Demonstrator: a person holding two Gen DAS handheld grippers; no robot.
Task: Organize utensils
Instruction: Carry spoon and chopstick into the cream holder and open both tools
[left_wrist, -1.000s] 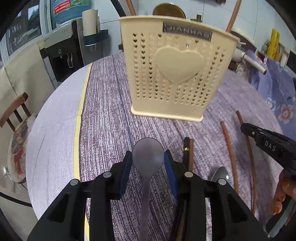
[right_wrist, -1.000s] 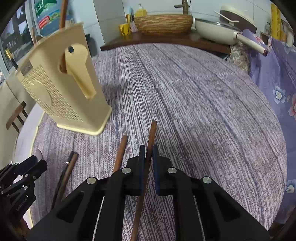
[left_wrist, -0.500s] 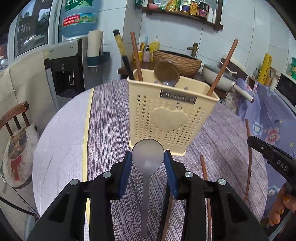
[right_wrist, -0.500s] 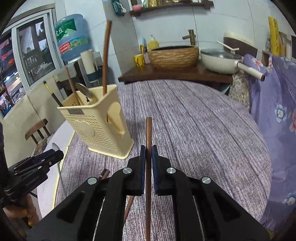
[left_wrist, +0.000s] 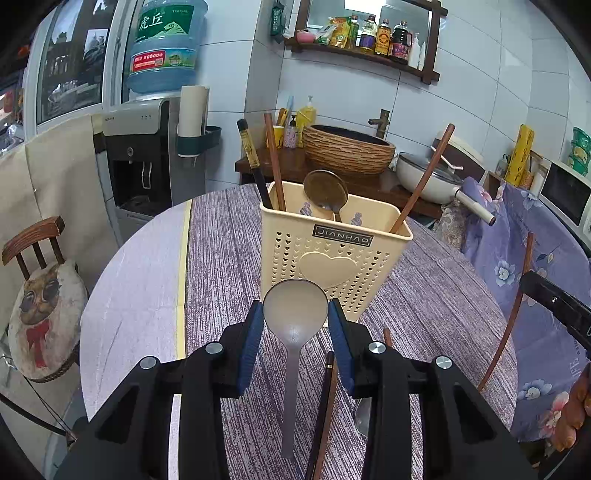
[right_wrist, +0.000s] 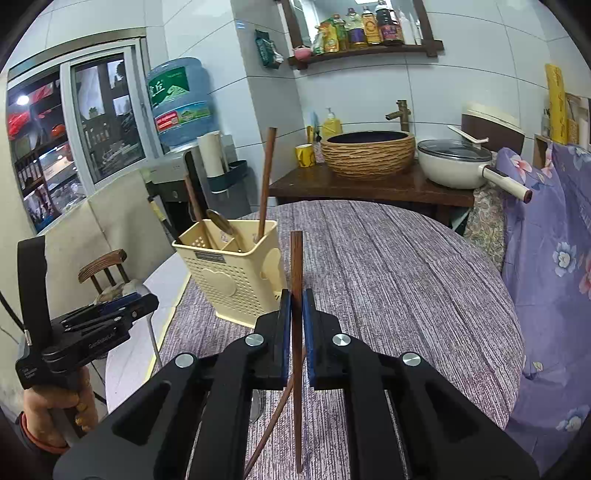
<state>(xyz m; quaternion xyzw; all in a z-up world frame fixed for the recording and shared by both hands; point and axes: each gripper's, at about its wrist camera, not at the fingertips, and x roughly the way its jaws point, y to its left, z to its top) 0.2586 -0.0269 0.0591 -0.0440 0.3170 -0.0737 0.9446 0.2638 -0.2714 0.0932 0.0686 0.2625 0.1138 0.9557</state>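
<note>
The round table (left_wrist: 229, 236), under a purple streaked cloth, carries the cream utensil holder (left_wrist: 332, 258), perforated with small hearts, a big heart on its face, standing at twelve o'clock from the left gripper (left_wrist: 295, 332). That gripper is clamped on a grey metal spoon (left_wrist: 295, 314) by the bowl's edges, handle trailing to six o'clock. The right gripper (right_wrist: 296, 325) is clenched on a dark brown chopstick (right_wrist: 296, 266), held upright above the table.

Only the left view shows the holder's label and the bronze spoon (left_wrist: 325, 190) facing out. Only the right view shows the holder's inner divider, with that gripper's chopstick at its four o'clock, and the person's hand (right_wrist: 51, 413) at eight o'clock.
</note>
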